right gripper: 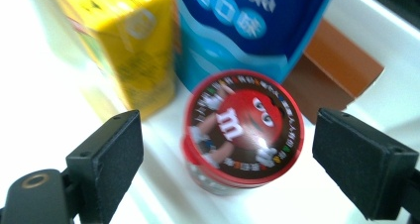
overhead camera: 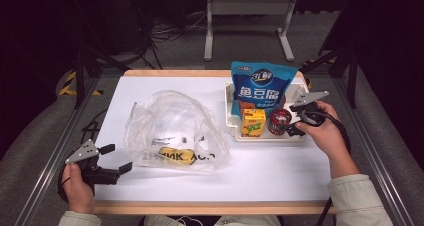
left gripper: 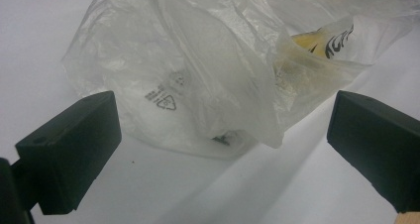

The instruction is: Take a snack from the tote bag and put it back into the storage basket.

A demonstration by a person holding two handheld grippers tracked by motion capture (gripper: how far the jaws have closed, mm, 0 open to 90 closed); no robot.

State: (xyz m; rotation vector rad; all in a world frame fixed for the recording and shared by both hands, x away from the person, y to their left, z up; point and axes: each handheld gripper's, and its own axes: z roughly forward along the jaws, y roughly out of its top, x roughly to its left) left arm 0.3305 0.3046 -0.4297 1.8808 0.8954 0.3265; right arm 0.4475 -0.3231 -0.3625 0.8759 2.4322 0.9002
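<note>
Landmark: white plastic tray (overhead camera: pixel 295 137), shallow and rectangular with a raised rim, on the right part of the white tabletop (overhead camera: pixel 260 171).
Red tub: small round candy tub (overhead camera: pixel 279 121) with a glossy red lid printed with a cartoon face, upright in the tray's near right corner; also seen between the jaws in the right gripper view (right gripper: pixel 243 130).
Right gripper (overhead camera: pixel 294 121): at the tray's right edge, just beside the tub; jaws spread wide, flat black pads clear of the tub on both sides, nothing gripped.
Yellow carton (overhead camera: pixel 253 122): boxy matte juice carton, in the tray just left of the tub.
Blue pouch (overhead camera: pixel 260 87): glossy soft foil pack, standing at the tray's back behind carton and tub.
Plastic bag (overhead camera: pixel 172 131): thin, crinkled, clear film, slumped on the table left of the tray, a yellow packet (overhead camera: pixel 176 156) inside.
Left gripper (overhead camera: pixel 119 158): well left of the tray, near the bag's lower left edge; jaws wide apart, holding nothing.
</note>
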